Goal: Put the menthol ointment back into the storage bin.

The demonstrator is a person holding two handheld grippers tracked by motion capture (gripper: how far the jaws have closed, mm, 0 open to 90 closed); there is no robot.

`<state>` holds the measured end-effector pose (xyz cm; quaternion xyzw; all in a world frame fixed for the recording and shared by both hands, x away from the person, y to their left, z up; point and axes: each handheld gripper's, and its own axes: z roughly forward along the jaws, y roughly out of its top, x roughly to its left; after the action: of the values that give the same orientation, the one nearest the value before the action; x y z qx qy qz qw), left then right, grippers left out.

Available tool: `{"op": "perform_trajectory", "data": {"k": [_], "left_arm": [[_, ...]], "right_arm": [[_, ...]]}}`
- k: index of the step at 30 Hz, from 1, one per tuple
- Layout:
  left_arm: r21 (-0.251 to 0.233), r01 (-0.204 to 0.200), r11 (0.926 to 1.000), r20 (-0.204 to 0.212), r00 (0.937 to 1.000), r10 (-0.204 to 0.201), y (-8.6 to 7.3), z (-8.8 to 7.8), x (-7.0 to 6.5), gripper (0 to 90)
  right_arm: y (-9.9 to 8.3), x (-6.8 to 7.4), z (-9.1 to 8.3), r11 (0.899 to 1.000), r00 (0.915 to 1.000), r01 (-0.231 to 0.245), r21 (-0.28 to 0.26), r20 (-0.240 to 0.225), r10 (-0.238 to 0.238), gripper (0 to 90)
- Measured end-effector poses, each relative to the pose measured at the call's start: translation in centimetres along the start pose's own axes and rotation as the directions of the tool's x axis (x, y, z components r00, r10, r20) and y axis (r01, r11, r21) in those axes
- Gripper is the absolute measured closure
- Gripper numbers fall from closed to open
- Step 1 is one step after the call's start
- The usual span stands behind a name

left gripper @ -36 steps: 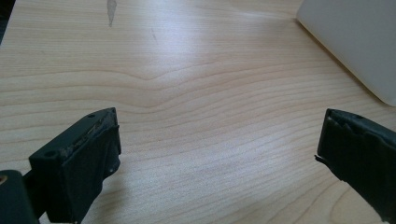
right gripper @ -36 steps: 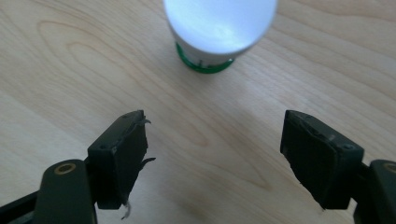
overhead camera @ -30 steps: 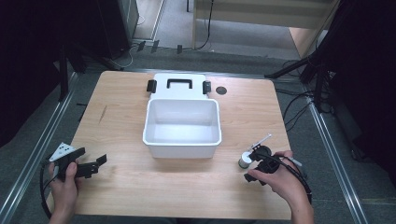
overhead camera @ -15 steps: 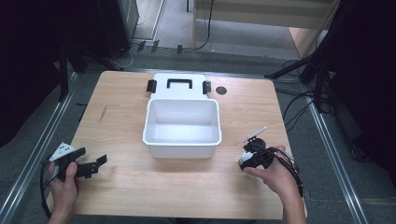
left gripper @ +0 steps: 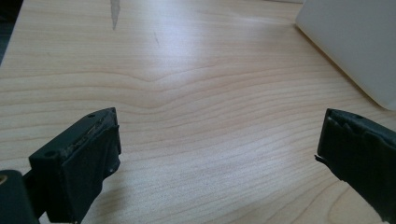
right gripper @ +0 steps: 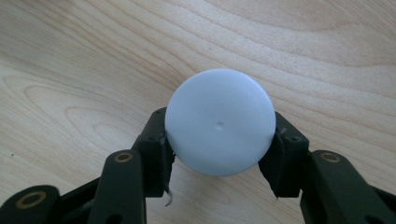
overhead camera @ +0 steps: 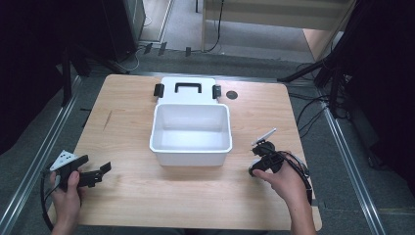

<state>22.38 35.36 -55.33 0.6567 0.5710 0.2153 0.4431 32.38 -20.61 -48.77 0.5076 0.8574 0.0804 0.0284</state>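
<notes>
Surface: pale wooden table (overhead camera: 147,205) on a grey floor with metal rails either side; dark equipment around the far edge.
Right gripper (right gripper: 219,163): jaws have just been closing and now press on both sides of a white round lid (right gripper: 219,122), pads touching its rim at 9 and 3 o'clock in the right gripper view.
Lid: seen top-on, smooth, small dimple at centre; whatever it sits on is hidden beneath it.
Right gripper, high view (overhead camera: 258,164): at about 4 o'clock from the tub, near the table's right edge, held by the person's right hand (overhead camera: 284,182).
Left gripper (overhead camera: 100,171): jaws wide apart, nothing between them, bare wood below; held at about 8 o'clock from the tub by the left hand (overhead camera: 66,191).
Tub (overhead camera: 191,149): white, rectangular, mid-table, well apart from both grippers.
Tub lid (overhead camera: 169,84): white with black handle and clips, touching the tub at 12 o'clock.
Black disc (overhead camera: 232,94): at 3 o'clock, just beside the tub lid.
</notes>
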Motion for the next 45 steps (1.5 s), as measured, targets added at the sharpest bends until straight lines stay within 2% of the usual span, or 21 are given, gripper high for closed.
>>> {"op": "perform_trajectory", "data": {"k": [1, 3, 8, 11, 13, 15, 23, 33, 36, 38, 45], "left_arm": [[0.000, 0.000, 1.0000, 0.000, 1.0000, 0.000, 0.0, 0.0, 0.0, 0.0], [-0.033, 0.001, 0.9994, -0.021, 0.9998, -0.001, -0.1, -0.2, -0.1, 0.0], [-0.050, -0.003, 0.9988, -0.031, 0.9995, 0.001, -0.1, -0.3, -0.1, 0.0], [-0.057, -0.010, 0.9983, -0.031, 0.9995, 0.008, -0.1, -0.3, -0.1, 0.0], [-0.059, -0.009, 0.9982, -0.029, 0.9996, 0.008, -0.1, -0.3, -0.1, 0.0], [-0.059, -0.006, 0.9983, -0.028, 0.9996, 0.004, -0.1, -0.3, -0.1, 0.0], [-0.061, 0.000, 0.9981, -0.025, 0.9997, -0.001, -0.2, -0.3, 0.0, 0.0], [-0.055, 0.008, 0.9985, -0.016, 0.9998, -0.009, -0.1, -0.4, 0.1, 0.0], [-0.056, 0.010, 0.9984, -0.016, 0.9998, -0.011, -0.1, -0.3, 0.1, 0.0], [-0.057, 0.011, 0.9983, -0.015, 0.9998, -0.011, -0.1, -0.3, 0.1, 0.0], [-0.056, 0.013, 0.9983, -0.016, 0.9998, -0.014, -0.1, -0.3, 0.1, 0.0]], "right_arm": [[0.0, 0.0, 0.0, 1.000, 1.0000, 0.000, 0.000, 0.000, 0.000, 51.2], [0.1, 0.1, -0.1, 0.999, 0.9995, 0.029, 0.016, -0.009, -0.029, 51.4], [0.4, 0.3, -0.9, 0.997, 0.9971, 0.071, 0.029, -0.029, -0.070, 51.6], [0.7, 0.4, -1.6, 0.995, 0.9960, 0.088, 0.036, -0.018, -0.087, 51.6], [0.8, 0.4, -1.7, 0.996, 0.9961, 0.087, 0.036, -0.017, -0.087, 51.6], [1.1, 0.3, -2.7, 0.995, 0.9951, 0.096, 0.016, -0.026, -0.095, 51.6], [2.5, 0.0, -4.4, 0.993, 0.9920, 0.121, 0.011, -0.038, -0.120, 51.6], [4.3, -0.3, -6.6, 0.992, 0.9916, 0.123, 0.008, -0.040, -0.123, 51.6], [5.1, -0.5, -7.5, 0.993, 0.9908, 0.117, 0.006, -0.068, -0.117, 51.7], [5.3, -0.5, -7.7, 0.993, 0.9910, 0.114, 0.005, -0.071, -0.114, 51.7], [7.0, -0.5, -9.6, 0.991, 0.9900, 0.132, 0.014, -0.051, -0.132, 51.7]]}}
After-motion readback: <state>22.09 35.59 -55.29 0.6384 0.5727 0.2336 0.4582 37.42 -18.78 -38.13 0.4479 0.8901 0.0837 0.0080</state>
